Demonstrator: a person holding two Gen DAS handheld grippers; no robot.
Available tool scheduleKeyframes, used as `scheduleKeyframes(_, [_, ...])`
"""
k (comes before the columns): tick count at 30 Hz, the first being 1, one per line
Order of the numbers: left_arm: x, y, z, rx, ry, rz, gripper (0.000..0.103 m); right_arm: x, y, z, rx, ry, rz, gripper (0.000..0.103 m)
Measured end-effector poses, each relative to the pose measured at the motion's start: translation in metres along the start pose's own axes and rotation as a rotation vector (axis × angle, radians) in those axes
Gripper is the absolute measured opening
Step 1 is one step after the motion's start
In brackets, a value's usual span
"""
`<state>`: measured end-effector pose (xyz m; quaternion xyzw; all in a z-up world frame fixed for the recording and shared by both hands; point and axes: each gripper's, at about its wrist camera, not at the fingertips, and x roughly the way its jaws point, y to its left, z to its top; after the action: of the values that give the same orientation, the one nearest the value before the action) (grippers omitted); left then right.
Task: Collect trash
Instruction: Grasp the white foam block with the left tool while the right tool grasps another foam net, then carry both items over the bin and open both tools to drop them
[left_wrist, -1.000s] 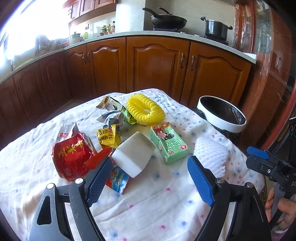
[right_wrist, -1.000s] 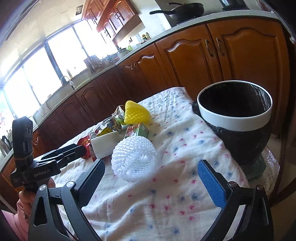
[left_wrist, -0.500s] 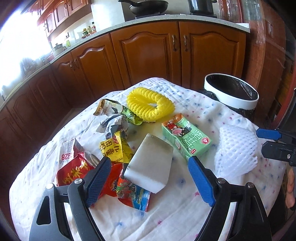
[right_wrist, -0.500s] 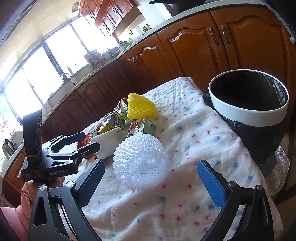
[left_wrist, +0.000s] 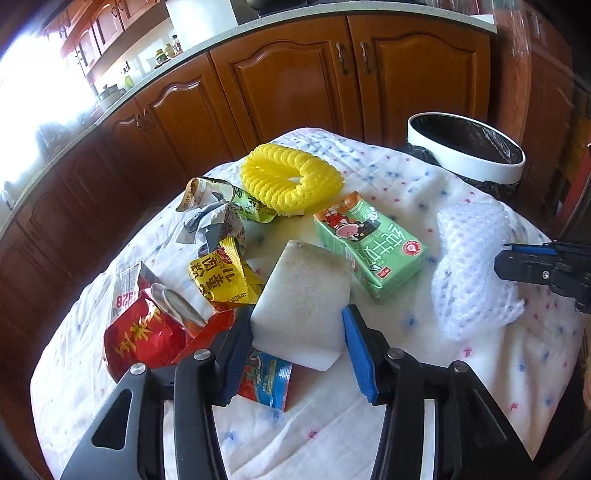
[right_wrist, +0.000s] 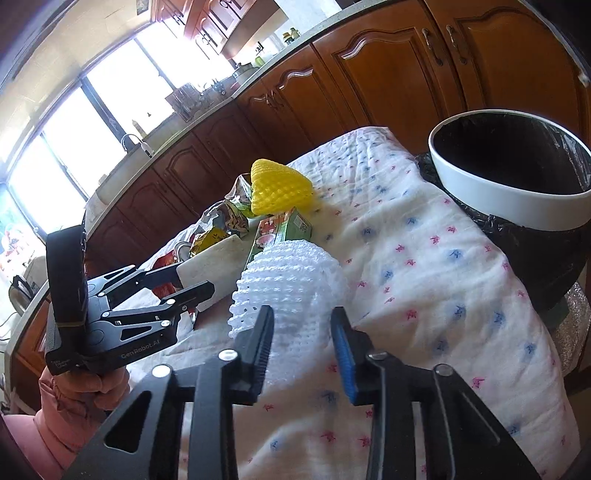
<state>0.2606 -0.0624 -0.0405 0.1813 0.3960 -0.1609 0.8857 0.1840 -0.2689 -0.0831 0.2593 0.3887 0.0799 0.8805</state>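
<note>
On the flowered cloth lies a white sponge block (left_wrist: 303, 302). My left gripper (left_wrist: 297, 321) is closing on it, and both pads touch its sides. To the right lies a white foam fruit net (left_wrist: 472, 269). My right gripper (right_wrist: 301, 325) is closing on this net (right_wrist: 288, 273), which is squeezed between the pads. The left gripper (right_wrist: 194, 278), in a person's hand, also shows in the right wrist view with its fingers around the block (right_wrist: 214, 262). A white-rimmed bin (right_wrist: 480, 199) with a black liner stands off the table's far right corner.
More trash lies on the cloth: a yellow foam ring (left_wrist: 291, 181), a green milk carton (left_wrist: 369, 243), a yellow wrapper (left_wrist: 221, 277), a red wrapper (left_wrist: 140, 336), a crumpled wrapper (left_wrist: 218, 206) and a blue wrapper (left_wrist: 266, 380) under the block. Wooden cabinets (left_wrist: 295, 81) line the back.
Both grippers moved forward and down, and both went from wide open to narrow. The left pads now touch the sponge block; the right pads squeeze the foam net.
</note>
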Motion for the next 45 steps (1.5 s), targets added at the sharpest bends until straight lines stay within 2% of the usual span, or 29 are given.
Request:
scheduleKeyframes(2, [-0.006,-0.001,-0.002,-0.024,-0.014,-0.021,0.047,-0.004,0.001,-0.001,-0.007,-0.006,-0.003,0.014])
scheduleKeyframes(7, [-0.024,0.003,-0.011,-0.149,-0.057,-0.127,0.046,-0.022,0.004,-0.006,-0.021,-0.037,-0.016,0.011])
scheduleKeyframes(14, [-0.042,-0.002,-0.024,-0.294,-0.115,-0.22,0.046,-0.044,-0.003,-0.007,-0.004,-0.075,-0.026,0.01])
scheduleKeyframes(17, [-0.048,-0.008,-0.025,-0.323,-0.14,-0.254,0.046,-0.054,-0.006,-0.006,0.001,-0.1,-0.037,0.01])
scheduleKeyframes(30, [-0.035,-0.04,0.006,-0.303,-0.159,-0.327,0.046,-0.094,-0.041,0.008,0.034,-0.198,-0.13,0.01])
scheduleKeyframes(45, [0.009,-0.087,0.074,-0.235,-0.166,-0.359,0.046,-0.116,-0.089,0.038,0.067,-0.268,-0.221,0.008])
